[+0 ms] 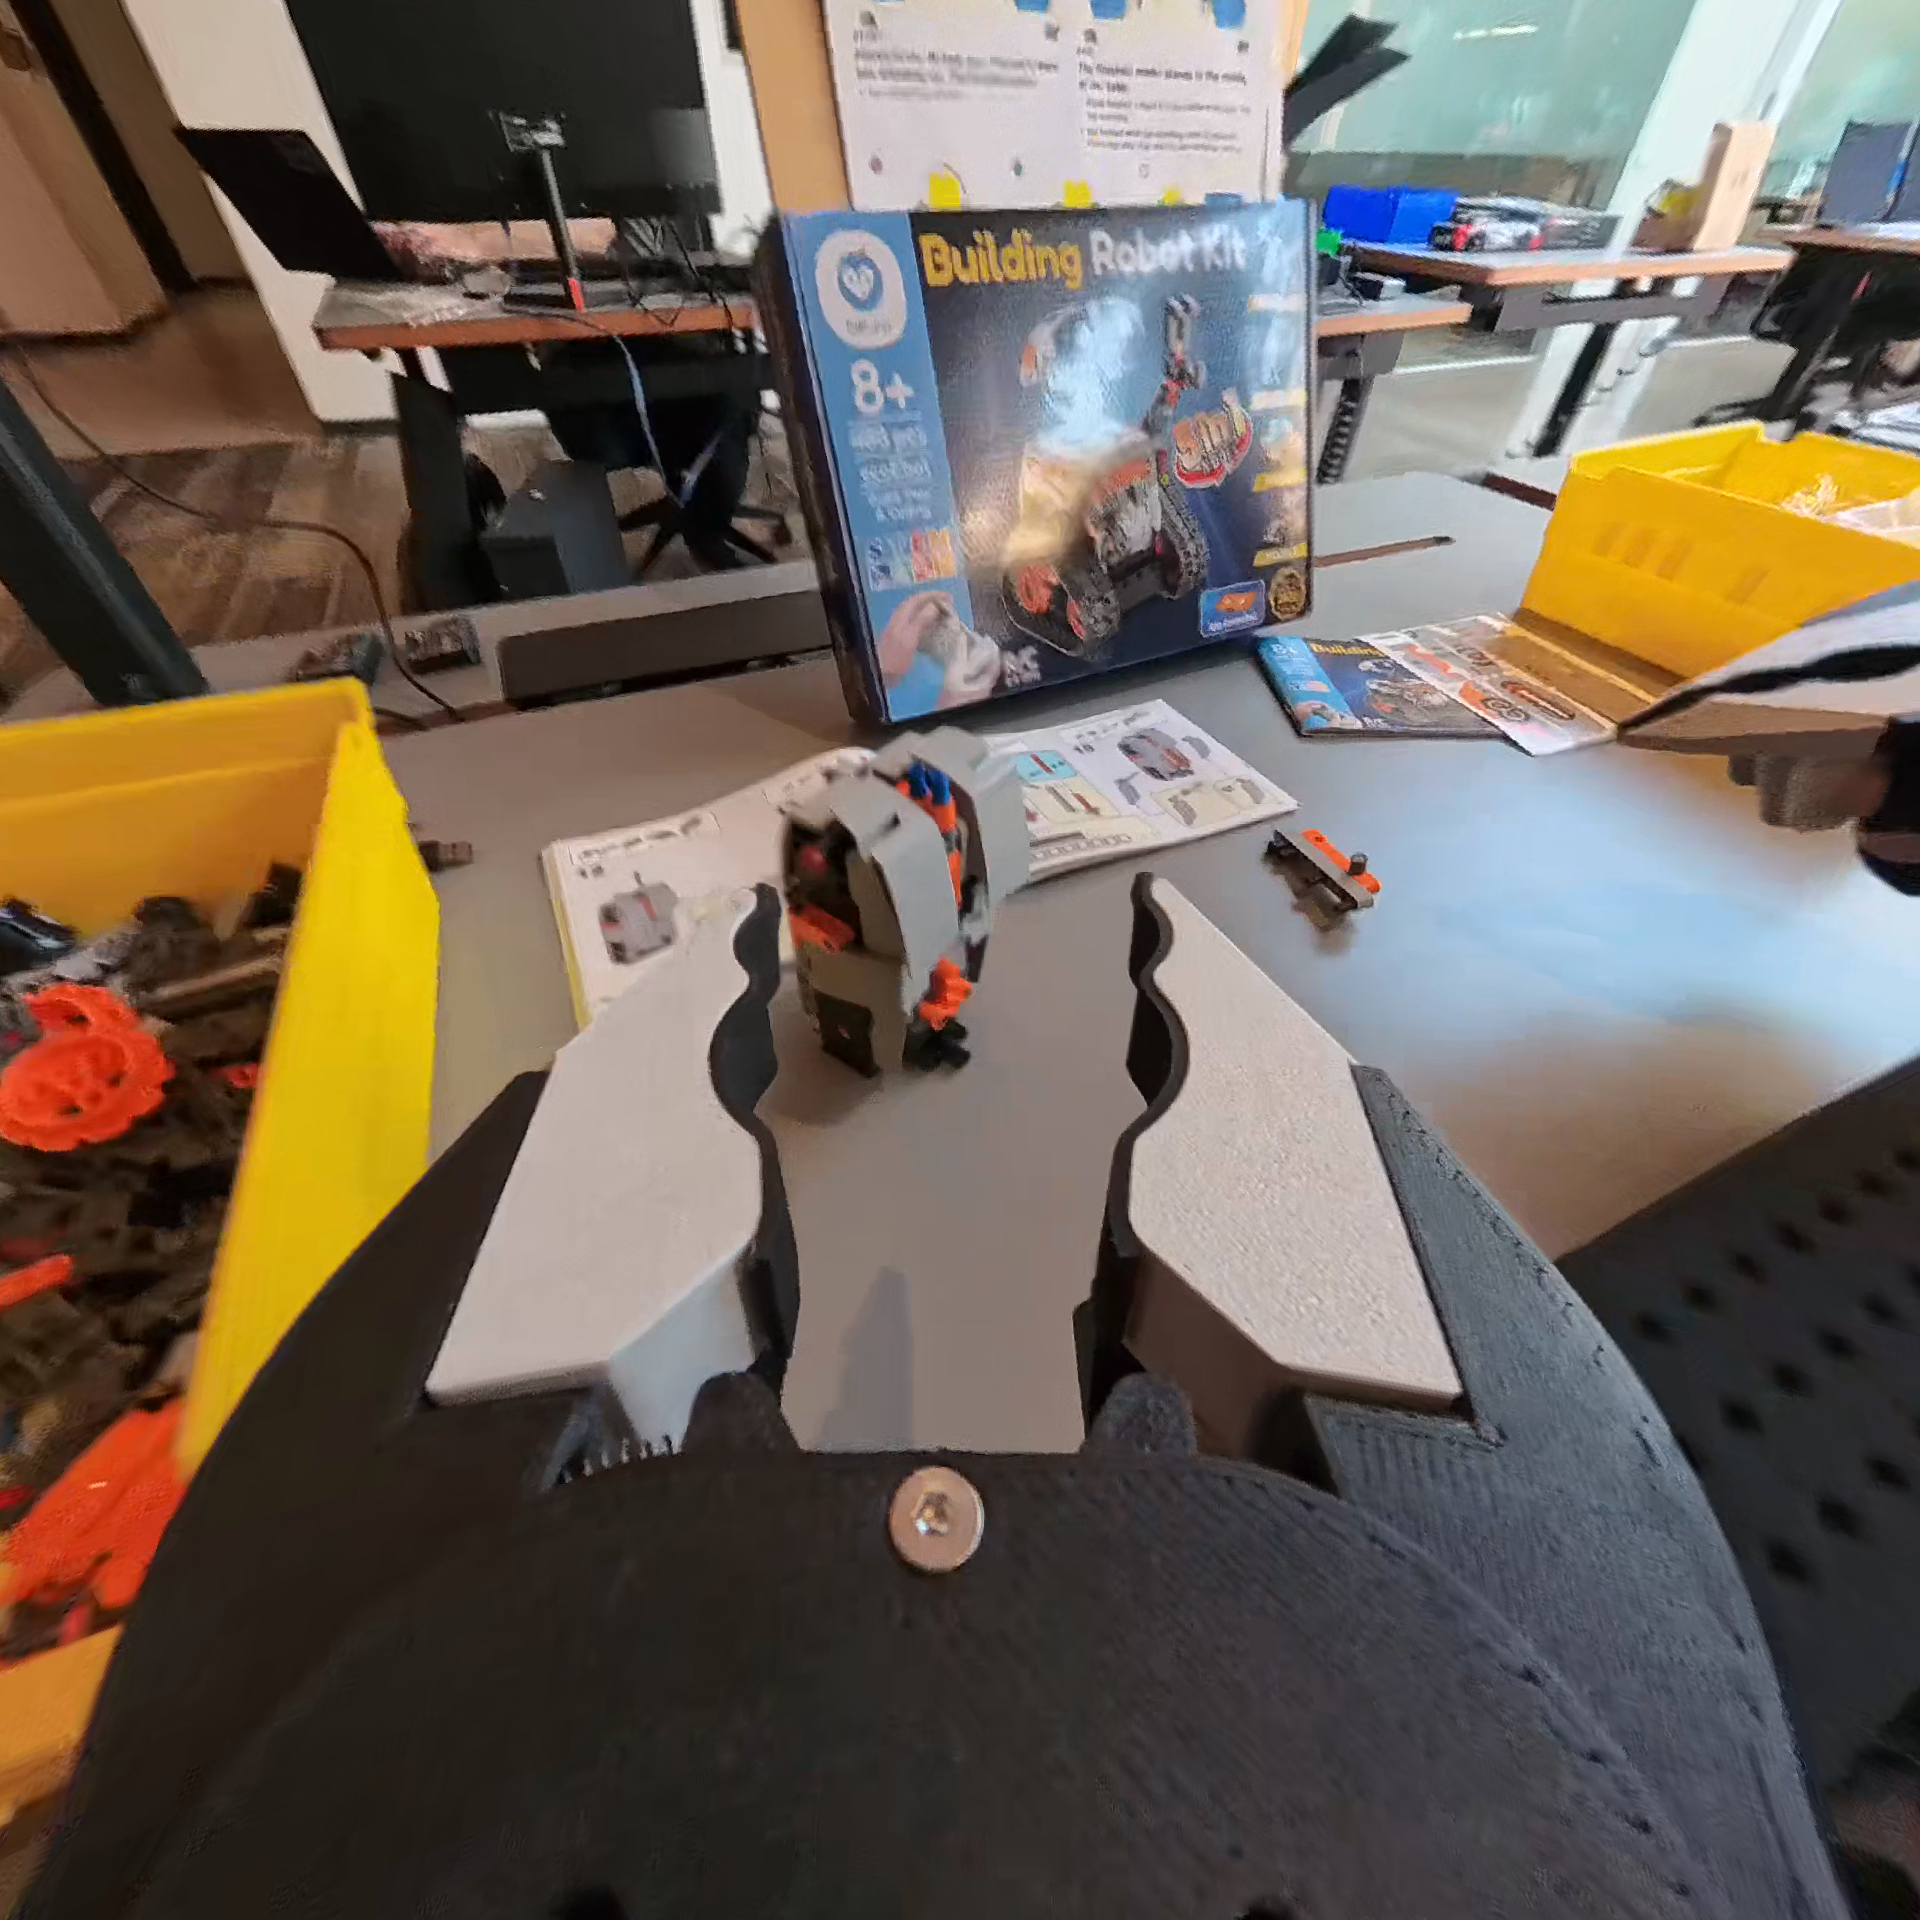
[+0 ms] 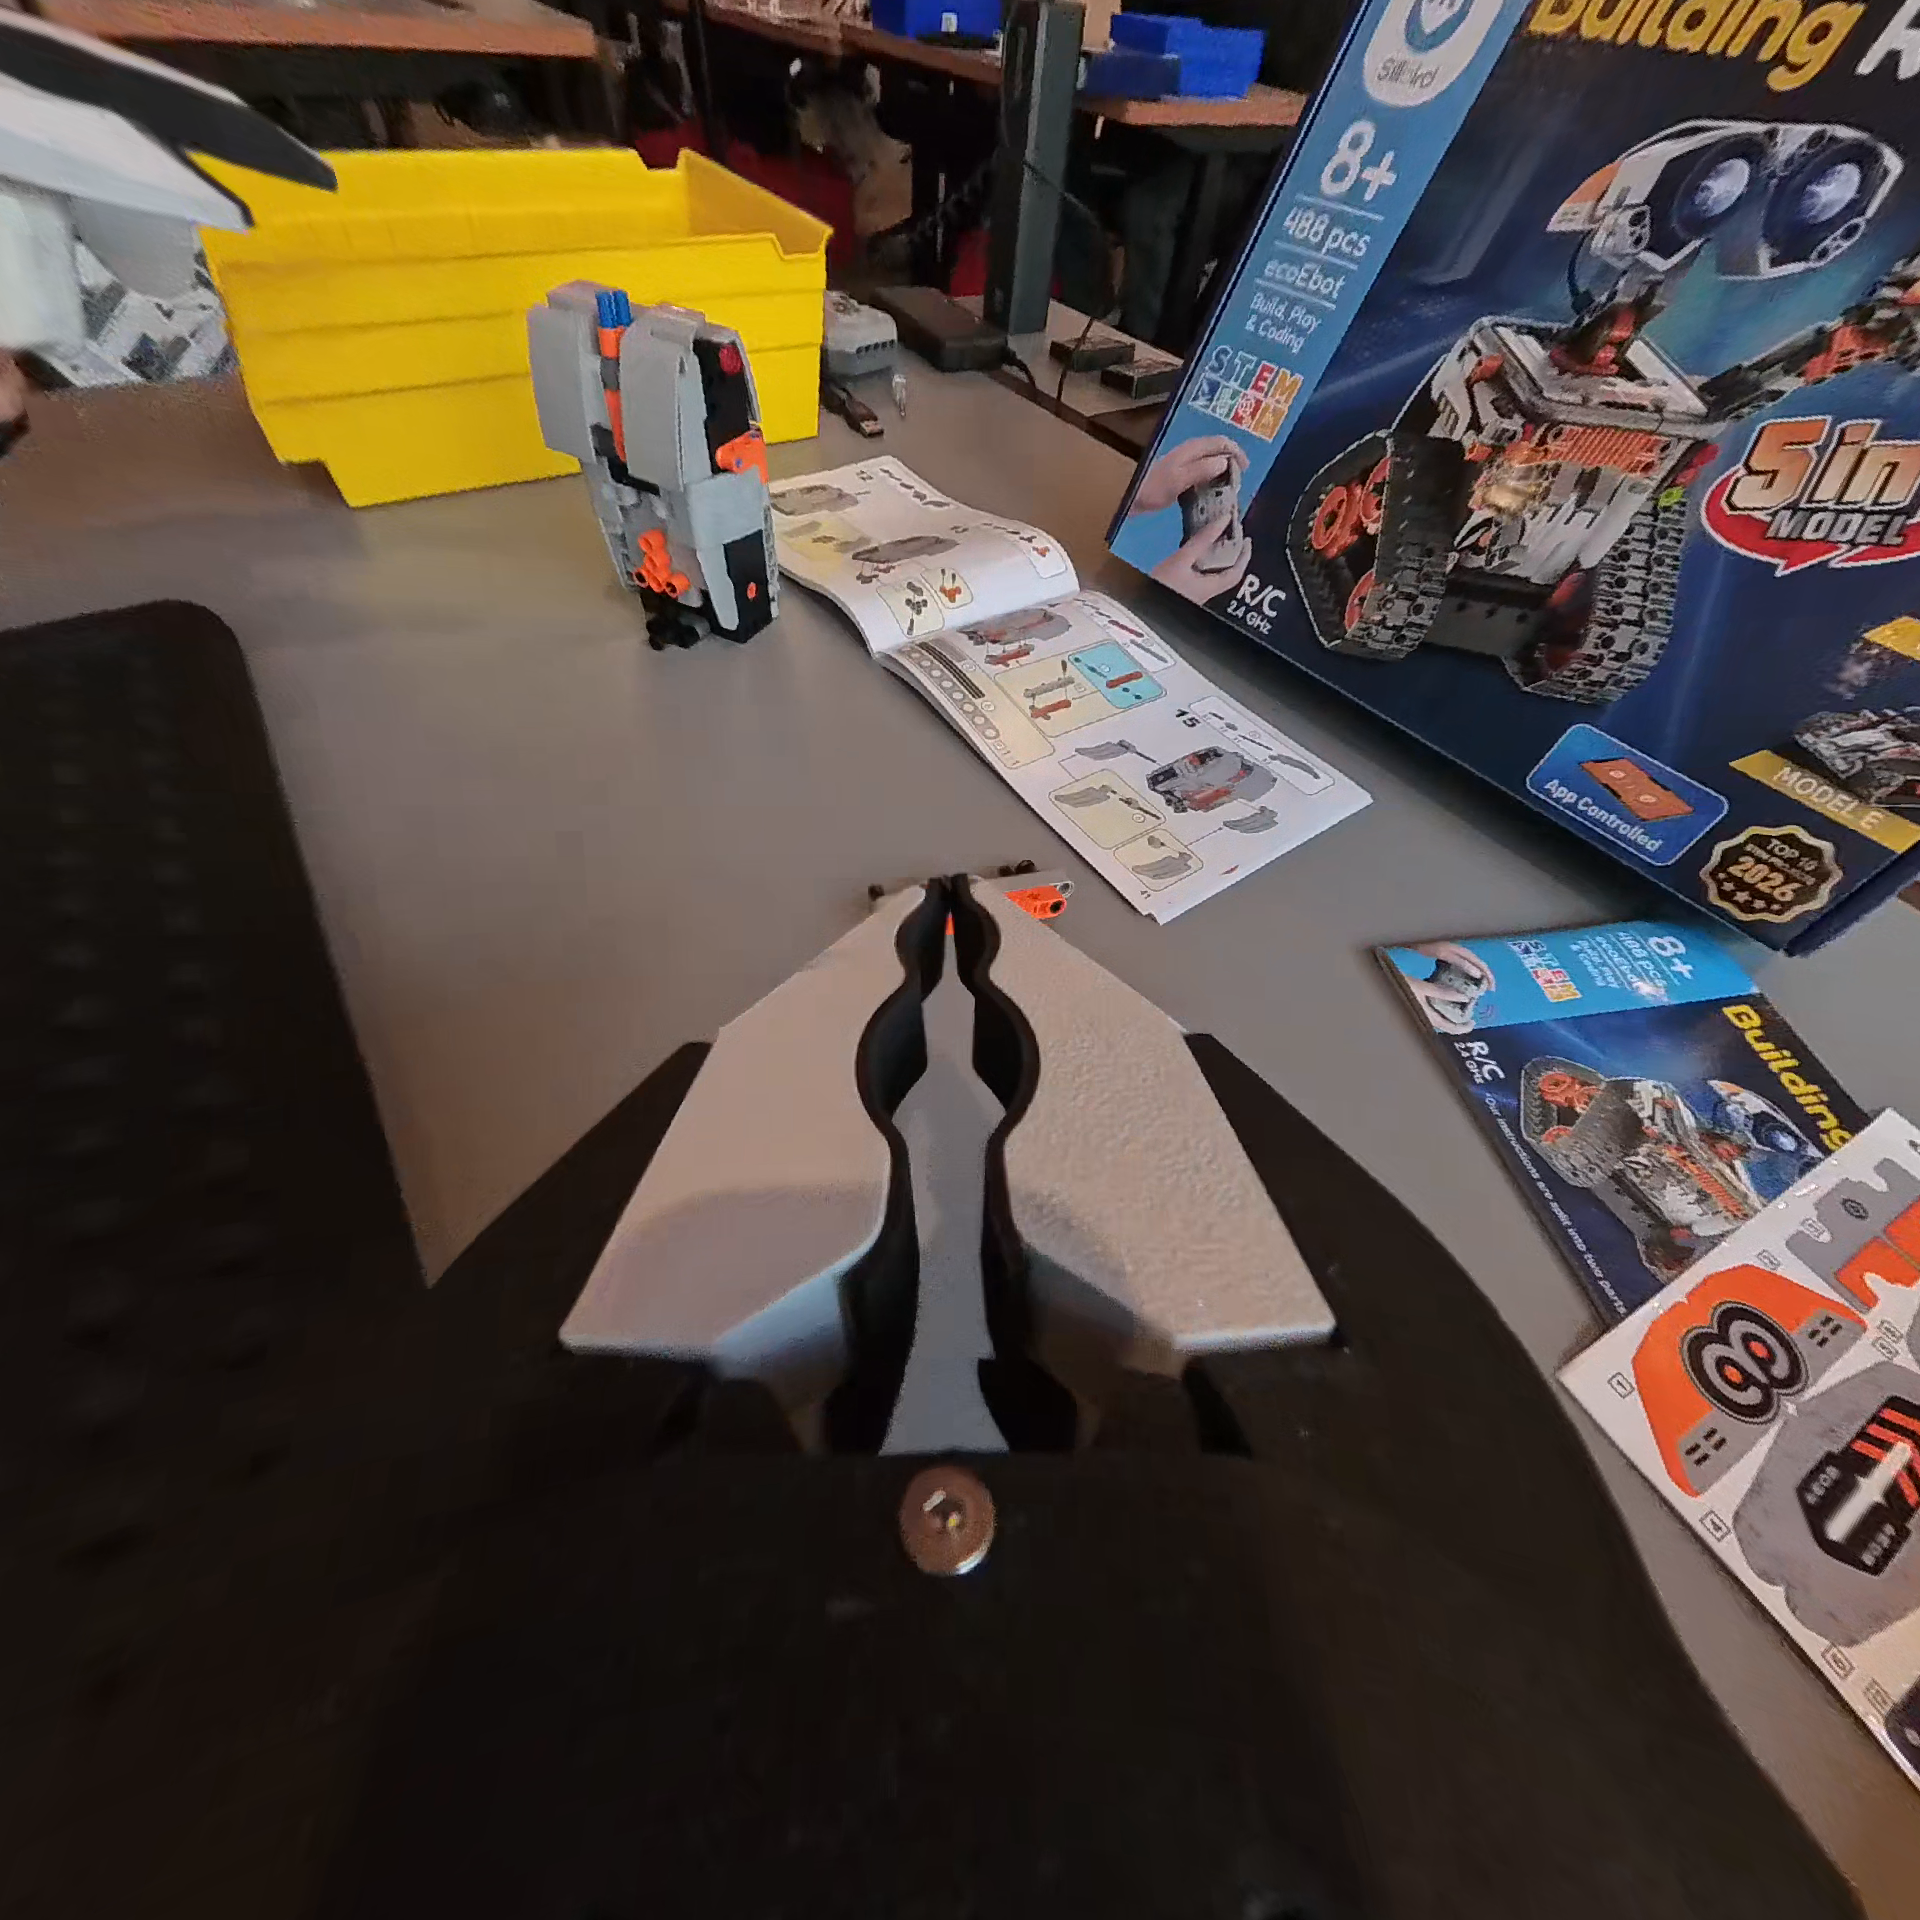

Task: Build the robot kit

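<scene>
Right tool [image 2: 948, 891] pinching small grey-orange part [image 2: 1029, 896], left tool [image 1: 956, 914] spread — brick model [image 1: 888, 914] upright between its tips, on grey table [image 1: 1507, 987]

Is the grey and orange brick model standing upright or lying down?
Upright: the brick model stands on its narrow end on the table, beside the open booklet.
</scene>
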{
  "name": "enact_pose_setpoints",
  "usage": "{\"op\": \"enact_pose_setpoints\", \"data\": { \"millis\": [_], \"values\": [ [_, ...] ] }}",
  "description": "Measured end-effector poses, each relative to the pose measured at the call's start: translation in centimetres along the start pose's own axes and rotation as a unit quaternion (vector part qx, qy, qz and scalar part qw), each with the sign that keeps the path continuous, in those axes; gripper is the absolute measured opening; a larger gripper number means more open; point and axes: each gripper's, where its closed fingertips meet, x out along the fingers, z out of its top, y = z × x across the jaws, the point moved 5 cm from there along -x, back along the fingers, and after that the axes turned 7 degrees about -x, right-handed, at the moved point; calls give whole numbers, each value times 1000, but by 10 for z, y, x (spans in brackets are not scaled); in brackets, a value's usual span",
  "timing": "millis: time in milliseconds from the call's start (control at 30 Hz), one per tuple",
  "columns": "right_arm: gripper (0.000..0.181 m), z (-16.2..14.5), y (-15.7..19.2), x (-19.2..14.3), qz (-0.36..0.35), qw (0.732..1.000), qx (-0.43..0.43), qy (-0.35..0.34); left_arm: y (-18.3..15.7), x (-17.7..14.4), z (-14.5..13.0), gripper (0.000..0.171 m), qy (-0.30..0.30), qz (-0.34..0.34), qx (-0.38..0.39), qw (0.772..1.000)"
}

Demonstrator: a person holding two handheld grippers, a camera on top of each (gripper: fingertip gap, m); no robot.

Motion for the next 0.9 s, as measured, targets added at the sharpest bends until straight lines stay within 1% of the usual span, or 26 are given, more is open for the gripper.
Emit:
{"op": "enact_pose_setpoints", "data": {
  "millis": [33, 67, 100, 167, 200, 233, 300, 400, 467, 533, 667, 767, 833, 900],
  "values": [
    [5, -2, 0, 1, 0, 1000, -2, -7, 0, 4, -8, 69, 13, -7, 2, 1000],
    [15, -2, -2, 3, 3, 1000, 6, -14, 2, 9, -15, 73, 27, -9, 8, 1000],
    [29, -2, -5, 7, 10, 999, 27, -17, 6, 15, -21, 78, 40, -10, 16, 999],
    [53, 0, -6, 21, 69, 996, 55, -2, 17, 29, -33, 84, 66, -21, 26, 997],
    [60, 1, -4, 28, 97, 994, 43, 4, 22, 35, -38, 87, 80, -28, 26, 996],
    [68, 0, -3, 35, 104, 994, 21, 12, 27, 42, -42, 87, 95, -31, 23, 995],
    [71, -4, -2, 47, 86, 995, -28, 28, 34, 53, -47, 90, 114, -44, 17, 992],
    [71, -13, 8, 54, 69, 994, -71, 40, 38, 64, -49, 90, 132, -59, 19, 989],
    [71, -20, 11, 53, 59, 991, -103, 63, 40, 71, -46, 91, 127, -62, 22, 990],
    [69, -23, 12, 51, 44, 989, -126, 66, 41, 78, -41, 94, 114, -70, 16, 991],
    [67, -27, 10, 45, 35, 990, -123, 66, 44, 91, -32, 101, 96, -77, 27, 992],
    [66, -25, 5, 42, 26, 991, -118, 58, 42, 99, -22, 103, 79, -105, 15, 991],
    [66, -23, 3, 40, 23, 992, -114, 53, 41, 105, -18, 101, 77, -126, 0, 989],
    [65, -23, 3, 38, 20, 992, -116, 52, 40, 109, -16, 94, 82, -143, -8, 986]
  ]
}}
